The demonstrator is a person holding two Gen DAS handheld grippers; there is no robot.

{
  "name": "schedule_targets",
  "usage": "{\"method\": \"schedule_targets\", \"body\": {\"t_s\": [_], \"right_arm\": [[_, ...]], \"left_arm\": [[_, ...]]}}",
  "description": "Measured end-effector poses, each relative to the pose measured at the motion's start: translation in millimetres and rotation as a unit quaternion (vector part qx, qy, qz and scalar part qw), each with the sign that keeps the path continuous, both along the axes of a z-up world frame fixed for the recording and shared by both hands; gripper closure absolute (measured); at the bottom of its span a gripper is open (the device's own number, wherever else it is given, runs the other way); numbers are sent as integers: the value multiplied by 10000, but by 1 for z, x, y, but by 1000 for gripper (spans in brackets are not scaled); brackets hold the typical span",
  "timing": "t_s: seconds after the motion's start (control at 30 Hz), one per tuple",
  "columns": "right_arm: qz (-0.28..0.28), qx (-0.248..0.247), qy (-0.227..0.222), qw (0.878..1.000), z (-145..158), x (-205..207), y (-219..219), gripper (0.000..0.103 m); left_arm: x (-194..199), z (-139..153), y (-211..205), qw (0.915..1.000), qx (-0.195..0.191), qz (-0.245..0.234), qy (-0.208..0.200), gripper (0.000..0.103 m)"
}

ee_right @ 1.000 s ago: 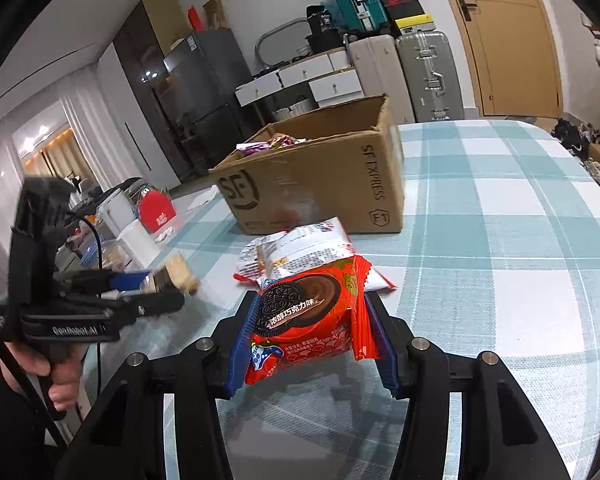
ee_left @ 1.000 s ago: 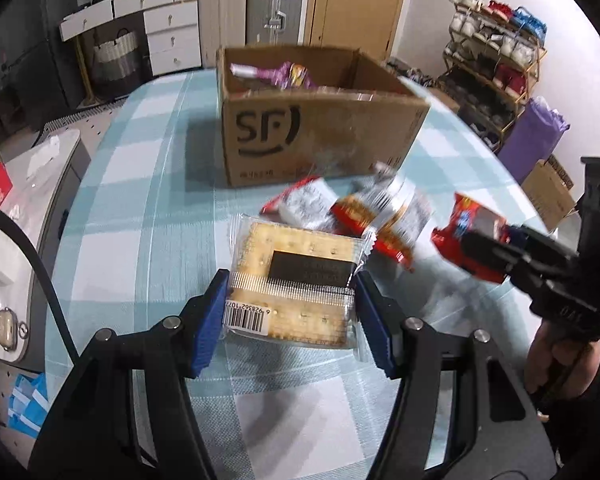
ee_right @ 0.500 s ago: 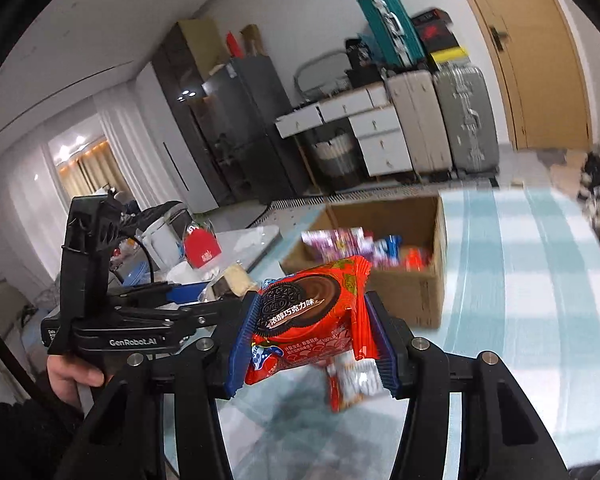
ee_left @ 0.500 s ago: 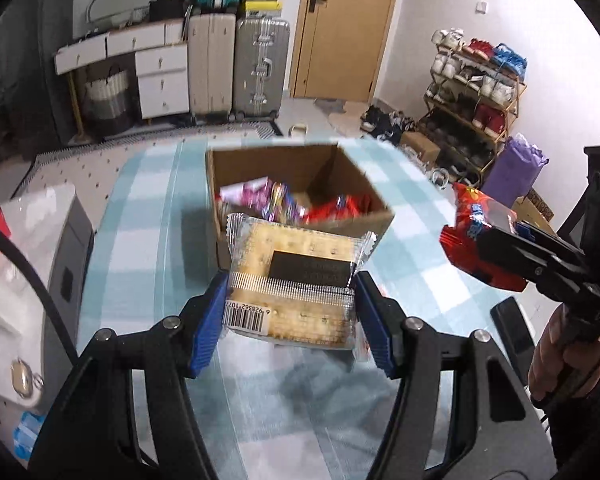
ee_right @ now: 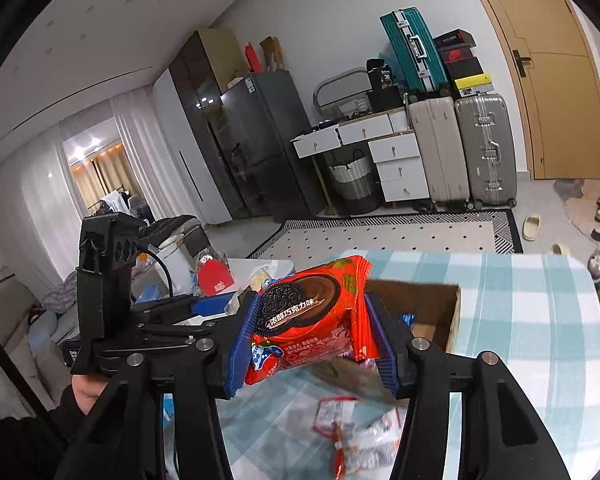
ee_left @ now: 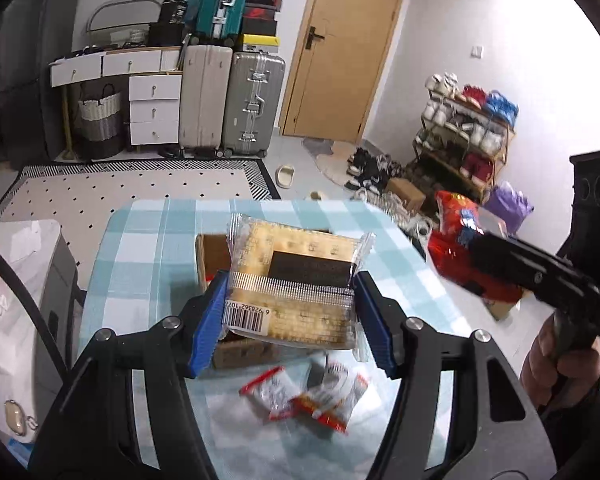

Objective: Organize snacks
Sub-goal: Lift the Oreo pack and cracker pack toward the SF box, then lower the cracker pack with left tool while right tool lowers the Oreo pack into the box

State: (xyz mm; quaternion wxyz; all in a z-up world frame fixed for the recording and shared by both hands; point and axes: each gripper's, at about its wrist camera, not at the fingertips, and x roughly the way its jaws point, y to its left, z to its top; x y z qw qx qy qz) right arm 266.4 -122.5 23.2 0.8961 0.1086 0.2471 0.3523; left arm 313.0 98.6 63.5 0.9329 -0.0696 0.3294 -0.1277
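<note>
The left tongs (ee_left: 290, 314) are squeezed shut on a cracker pack (ee_left: 296, 286), with a blue pad pressing each side of it. They are held up high in the air. The right tongs (ee_right: 310, 340) are squeezed shut on a red Oreo pack (ee_right: 306, 318) and are held up high too. The person's right hand (ee_left: 560, 364) grips the handle of the right tongs. The left hand (ee_right: 86, 394) grips the handle of the left tongs.
</note>
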Motion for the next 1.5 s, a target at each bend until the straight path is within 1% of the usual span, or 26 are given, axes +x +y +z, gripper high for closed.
{"method": "schedule_targets", "body": {"t_s": [0.03, 0.13, 0.27, 0.33, 0.43, 0.63, 0.73, 0.87, 0.93, 1.07, 1.2, 1.37, 1.43, 1.5], "right_arm": [[51, -40, -15, 10000, 4, 4, 3, 51], [-22, -271, -62, 9996, 12, 17, 9, 51], [-50, -259, -40, 9996, 18, 31, 13, 51], [-70, -311, -60, 9995, 17, 38, 16, 51], [-90, -276, 66, 9996, 14, 49, 17, 51], [-200, -344, 119, 9991, 7, 60, 19, 51], [-226, -331, 270, 9988, -1, 69, 18, 51], [-251, -457, 436, 9977, -17, 84, 18, 51], [-288, -425, 574, 9970, -25, 93, 16, 51], [-350, -442, 748, 9956, -41, 107, 11, 51], [-393, -501, 858, 9943, -56, 120, 9, 51], [-401, -564, 997, 9926, -72, 134, 10, 51], [-393, -607, 1046, 9919, -80, 138, 12, 51], [-390, -622, 1118, 9910, -88, 142, 14, 50]], "left_arm": [[7, 0, 2, 9999, -96, 47, 79, 44], [26, -2, 8, 9989, -364, 130, 262, 44], [38, -6, 9, 9985, -444, 226, 234, 44], [42, -7, 8, 9986, -415, 232, 222, 44], [54, -13, 4, 9990, -284, 250, 244, 44], [72, -30, 0, 9987, -139, 253, 414, 44], [83, -39, -5, 9983, -20, 245, 526, 44], [99, -52, -10, 9973, 178, 354, 612, 44], [107, -58, -12, 9969, 266, 385, 625, 44], [125, -73, -11, 9956, 246, 395, 809, 43], [144, -90, -10, 9939, 346, 498, 923, 43], [166, -115, -13, 9919, 318, 417, 1160, 43], [175, -124, -15, 9901, 288, 388, 1318, 43], [181, -129, -17, 9898, 277, 327, 1361, 43]]}}
